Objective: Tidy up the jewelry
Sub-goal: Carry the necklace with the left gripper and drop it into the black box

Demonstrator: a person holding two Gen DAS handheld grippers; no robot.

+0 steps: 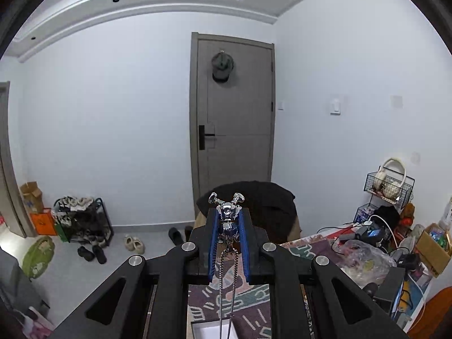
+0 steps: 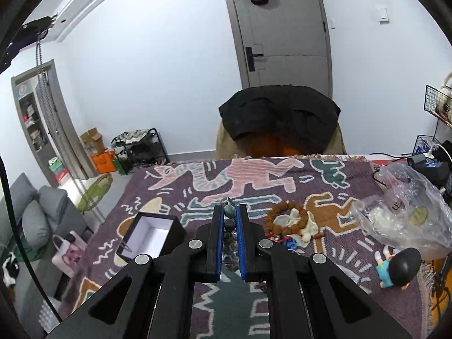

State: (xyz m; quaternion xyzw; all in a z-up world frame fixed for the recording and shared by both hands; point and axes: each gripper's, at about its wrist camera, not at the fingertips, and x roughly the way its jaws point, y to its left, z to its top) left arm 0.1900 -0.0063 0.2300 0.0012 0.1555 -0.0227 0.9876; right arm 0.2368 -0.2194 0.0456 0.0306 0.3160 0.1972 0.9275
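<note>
My left gripper (image 1: 226,212) is shut on a silver and blue bear pendant (image 1: 227,220), held high in the air. Its ball chain (image 1: 226,282) hangs down toward an open black box with a white inside (image 1: 209,330). In the right wrist view the left gripper (image 2: 42,28) shows at the upper left, its chain (image 2: 49,107) reaching down into the box (image 2: 152,237). My right gripper (image 2: 229,212) is shut on a dark green stone bead bracelet (image 2: 229,226) above the rug. A brown bead bracelet (image 2: 286,216) lies to its right.
A patterned purple rug (image 2: 254,180) covers the table. A clear plastic bag (image 2: 406,214), a small figurine (image 2: 398,265) and red and blue trinkets (image 2: 285,241) lie at the right. A chair with a black jacket (image 2: 279,118) stands behind the table. Cables and wire baskets (image 1: 387,189) are at the far right.
</note>
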